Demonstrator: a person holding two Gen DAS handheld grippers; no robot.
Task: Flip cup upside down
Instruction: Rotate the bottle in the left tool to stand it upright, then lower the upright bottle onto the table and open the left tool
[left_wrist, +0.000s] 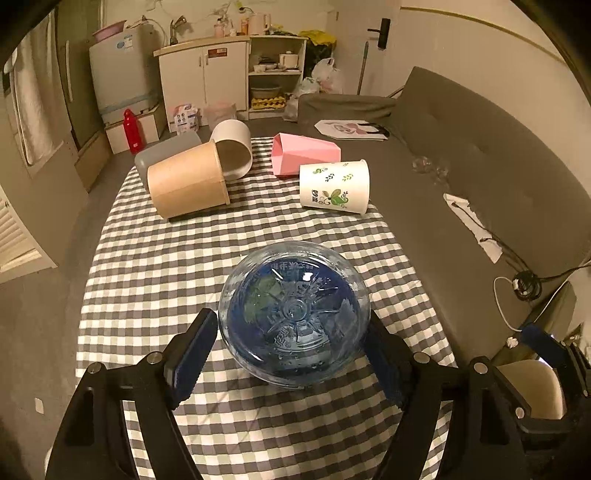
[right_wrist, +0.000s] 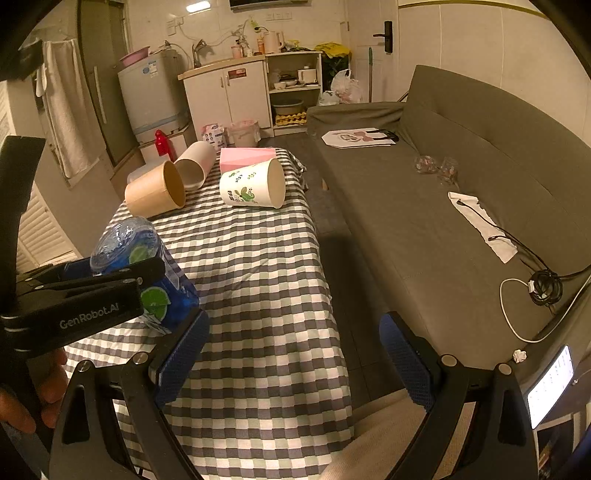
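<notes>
While the left wrist view looks down its own fingers, the left gripper (left_wrist: 291, 354) has its blue pads closed against the sides of a clear blue plastic cup (left_wrist: 294, 317), whose ribbed base faces the camera. That cup sits near the front of the checked tablecloth (left_wrist: 155, 266). Far across the table lie four more cups on their sides: a kraft paper cup (left_wrist: 186, 184) at left, a white cup (left_wrist: 232, 149) touching it behind, a pink faceted cup (left_wrist: 304, 153) and a floral paper cup (left_wrist: 334, 187) to the right.

From the right wrist view, the blue cup (right_wrist: 147, 269) shows at near left, held in the other tool, tilted or on its side; I cannot tell which. The right gripper (right_wrist: 295, 362) stands wide open and holds nothing, hovering over the table's right edge beside the grey sofa (right_wrist: 461, 192).

Judging by its look, the blue cup is thin, light, slightly springy plastic with a slick wall, so a hard squeeze could buckle it and a soft one could let it slip. A hold across mid-body, as here, seems right for turning it rim-down
</notes>
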